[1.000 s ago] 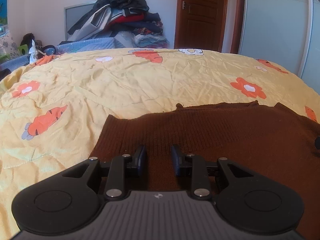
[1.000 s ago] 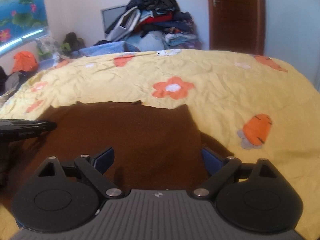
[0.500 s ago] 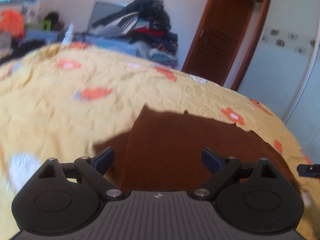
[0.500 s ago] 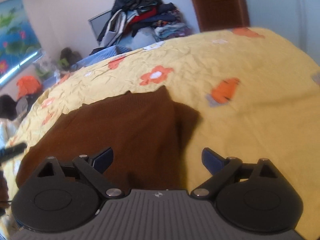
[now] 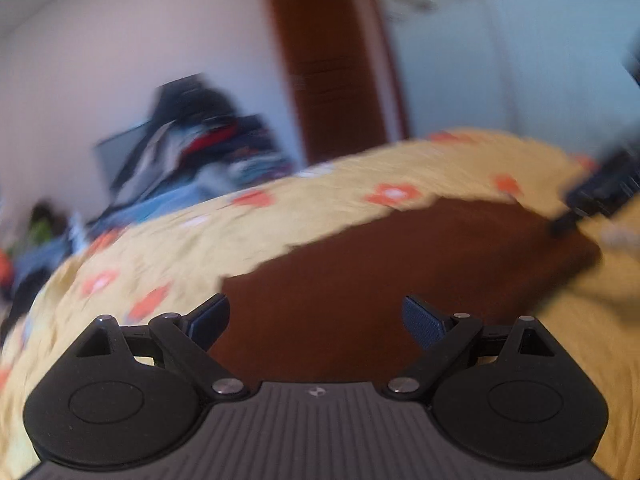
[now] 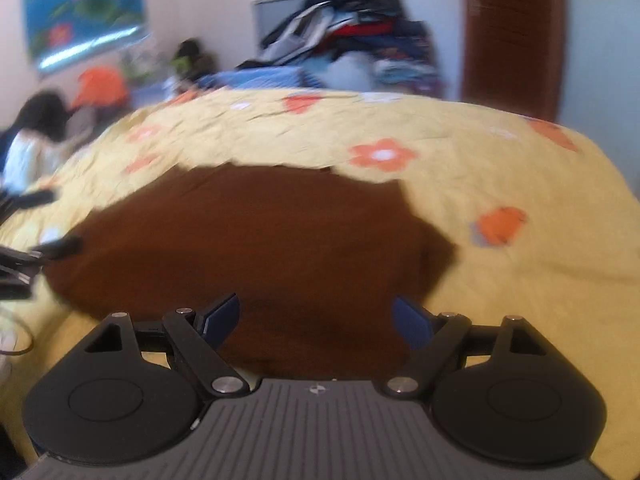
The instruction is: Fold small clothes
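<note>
Lying flat on the yellow bedspread (image 6: pixel 460 184), the brown sweater (image 6: pixel 260 232) is spreading beneath the left gripper (image 5: pixel 316 318) and right gripper (image 6: pixel 316 316), both jaws gaping wide, gripping nothing.

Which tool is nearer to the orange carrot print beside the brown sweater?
Right. The right tool hovers over the sweater end beside the carrot print; the left tool is at the far end.

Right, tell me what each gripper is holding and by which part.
Nothing is held. The left gripper and the right gripper both stand open above the brown sweater, which lies on the yellow bedspread.
</note>
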`<state>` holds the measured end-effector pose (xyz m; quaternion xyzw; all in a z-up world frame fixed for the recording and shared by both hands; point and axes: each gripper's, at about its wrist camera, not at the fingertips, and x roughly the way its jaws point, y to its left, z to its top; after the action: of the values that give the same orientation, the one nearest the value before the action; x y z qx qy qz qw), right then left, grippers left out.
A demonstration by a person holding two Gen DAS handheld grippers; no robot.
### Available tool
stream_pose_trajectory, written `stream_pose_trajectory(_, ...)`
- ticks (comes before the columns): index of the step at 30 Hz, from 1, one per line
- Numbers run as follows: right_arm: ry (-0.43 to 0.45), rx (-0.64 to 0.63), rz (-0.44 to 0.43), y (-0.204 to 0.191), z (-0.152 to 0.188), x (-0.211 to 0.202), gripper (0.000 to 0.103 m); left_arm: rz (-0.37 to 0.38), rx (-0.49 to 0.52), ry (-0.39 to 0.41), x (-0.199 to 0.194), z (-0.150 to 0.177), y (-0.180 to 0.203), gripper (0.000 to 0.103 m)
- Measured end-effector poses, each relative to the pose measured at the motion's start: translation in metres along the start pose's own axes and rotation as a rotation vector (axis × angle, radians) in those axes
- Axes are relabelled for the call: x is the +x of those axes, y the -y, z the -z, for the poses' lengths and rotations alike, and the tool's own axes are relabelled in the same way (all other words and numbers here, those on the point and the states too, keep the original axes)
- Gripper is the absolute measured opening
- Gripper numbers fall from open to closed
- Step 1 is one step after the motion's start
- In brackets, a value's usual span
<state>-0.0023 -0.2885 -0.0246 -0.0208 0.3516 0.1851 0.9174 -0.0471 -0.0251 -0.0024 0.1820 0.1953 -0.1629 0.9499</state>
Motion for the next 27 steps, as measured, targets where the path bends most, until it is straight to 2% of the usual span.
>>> stream_pose_trajectory(2, -0.052, -0.038, -0.033, -0.014, -0.001, 0.019, 0.078, 0.067, 0.081, -0.042, 0.02, 0.003, 0.024, 0.092)
stream_pose_trajectory(4, -0.085, -0.044, -0.06, -0.024, -0.003, 0.035, 0.069, 0.113, 0.106, -0.078, 0.033, 0.005, 0.038, 0.073)
stream_pose_trajectory(6, -0.113, -0.021, -0.079, -0.028, -0.004, 0.047, 0.068, 0.152, 0.107, -0.131, 0.046, 0.007, 0.042, 0.037)
stream_pose_trajectory(8, -0.146, -0.048, -0.067, -0.034, 0.004, 0.058, 0.066, 0.196, 0.057, -0.168, 0.053, 0.012, 0.035, 0.019)
stream_pose_trajectory(9, -0.139, -0.089, -0.057, -0.039, 0.009, 0.056, 0.067, 0.226, 0.028, -0.187, 0.053, 0.012, 0.029, 0.004)
stream_pose_trajectory(11, -0.167, -0.125, -0.058, -0.045, 0.015, 0.047, 0.066, 0.262, -0.001, -0.213, 0.044, 0.016, 0.019, 0.004)
stream_pose_trajectory(13, -0.181, -0.2, -0.041, -0.05, 0.023, 0.041, 0.067, 0.263, -0.033, -0.223, 0.034, 0.024, 0.011, 0.004)
stream_pose_trajectory(15, -0.192, -0.207, -0.044, -0.05, 0.021, 0.038, 0.067, 0.256, -0.091, -0.22, 0.025, 0.023, 0.001, 0.005)
stream_pose_trajectory(17, -0.175, -0.148, -0.069, -0.048, 0.005, 0.034, 0.067, 0.243, -0.147, -0.162, 0.015, 0.013, -0.009, 0.006)
stream_pose_trajectory(19, -0.099, -0.088, -0.119, -0.049, -0.011, 0.03, 0.07, 0.219, -0.157, -0.127, 0.017, 0.001, -0.01, 0.022)
stream_pose_trajectory(21, -0.069, -0.118, -0.119, -0.059, -0.025, 0.038, 0.073, 0.183, -0.131, -0.121, 0.027, -0.006, -0.003, 0.096)
stream_pose_trajectory(22, -0.08, -0.137, -0.114, -0.063, -0.03, 0.047, 0.073, 0.153, -0.116, -0.097, 0.031, -0.007, 0.001, 0.101)
stream_pose_trajectory(24, -0.097, -0.152, -0.099, -0.064, -0.039, 0.063, 0.073, 0.145, -0.05, -0.08, 0.039, -0.01, 0.012, 0.102)
stream_pose_trajectory(26, -0.115, -0.163, -0.074, -0.065, -0.042, 0.077, 0.072, 0.14, 0.057, -0.075, 0.047, -0.007, 0.027, 0.101)
stream_pose_trajectory(27, -0.149, -0.168, -0.058, -0.065, -0.041, 0.086, 0.068, 0.13, 0.105, -0.097, 0.052, -0.003, 0.034, 0.099)
